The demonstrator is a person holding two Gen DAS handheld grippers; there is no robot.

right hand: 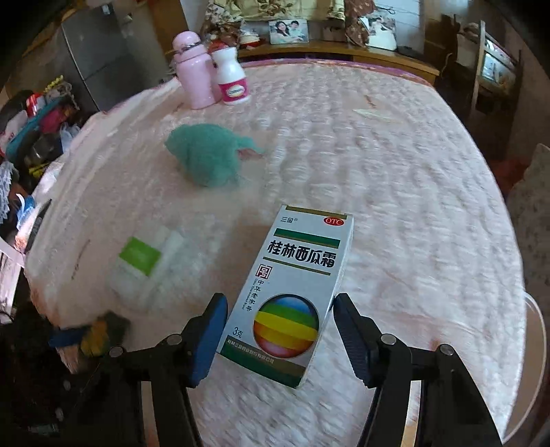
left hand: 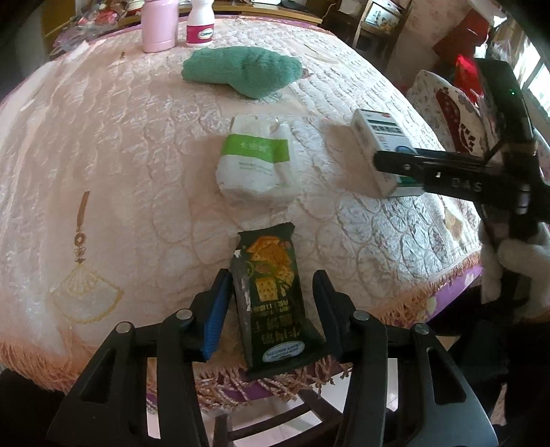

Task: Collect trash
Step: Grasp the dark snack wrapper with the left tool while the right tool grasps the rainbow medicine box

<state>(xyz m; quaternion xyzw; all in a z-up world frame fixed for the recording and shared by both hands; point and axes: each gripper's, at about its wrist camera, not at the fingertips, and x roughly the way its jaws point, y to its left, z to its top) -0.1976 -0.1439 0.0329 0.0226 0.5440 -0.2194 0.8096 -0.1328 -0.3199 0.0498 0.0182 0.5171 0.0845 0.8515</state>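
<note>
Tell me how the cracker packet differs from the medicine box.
The cracker packet is a dark green, crinkled, soft wrapper; the medicine box is a white, rigid carton with a rainbow ball print. The packet sits at the table's fringed near edge; the box sits further in. Shared: each lies between a gripper's jaws, left gripper and right gripper.

two bottles (left hand: 158, 25), one towel (left hand: 240, 70), three packages (left hand: 256, 161)
</note>
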